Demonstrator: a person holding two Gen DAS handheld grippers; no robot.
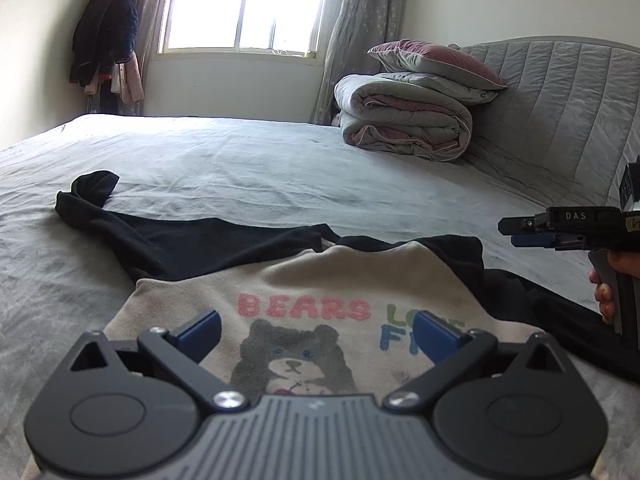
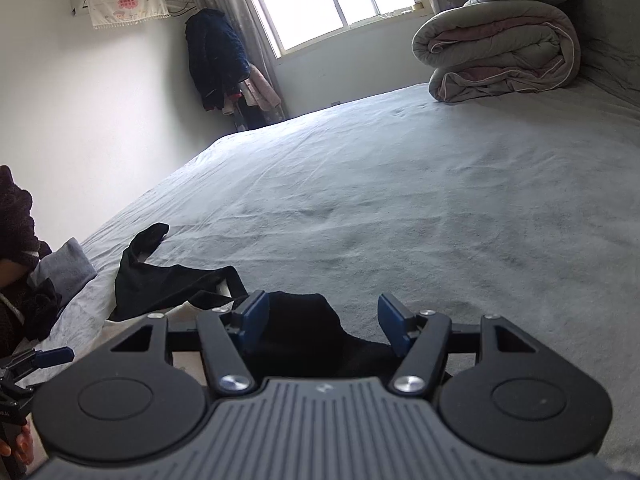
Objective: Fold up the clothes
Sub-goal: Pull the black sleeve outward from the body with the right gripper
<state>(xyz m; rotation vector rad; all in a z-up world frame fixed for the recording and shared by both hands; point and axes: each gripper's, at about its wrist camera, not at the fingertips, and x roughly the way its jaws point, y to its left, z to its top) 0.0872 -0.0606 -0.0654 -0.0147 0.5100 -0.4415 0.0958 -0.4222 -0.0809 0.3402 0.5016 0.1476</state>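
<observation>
The left gripper [image 1: 316, 336] gapes wide over the bear-print sweatshirt [image 1: 320, 280] at lower centre, gripping nothing; the right gripper [image 2: 320, 324] – half-spread – straddles its black sleeve [image 2: 304, 328] on the grey bed [image 1: 240, 160], pads not pressing

sweatshirt [image 1: 320, 280]: hem hidden by left gripper [image 1: 316, 336] | print lettering partly covered by fingers [image 1: 434, 336]

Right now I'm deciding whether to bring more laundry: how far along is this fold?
Done: the bear sweatshirt lies spread on the bed. In hand: nothing; the left gripper and right gripper are open over it. Left: both black sleeves and the body remain unfolded.
</observation>
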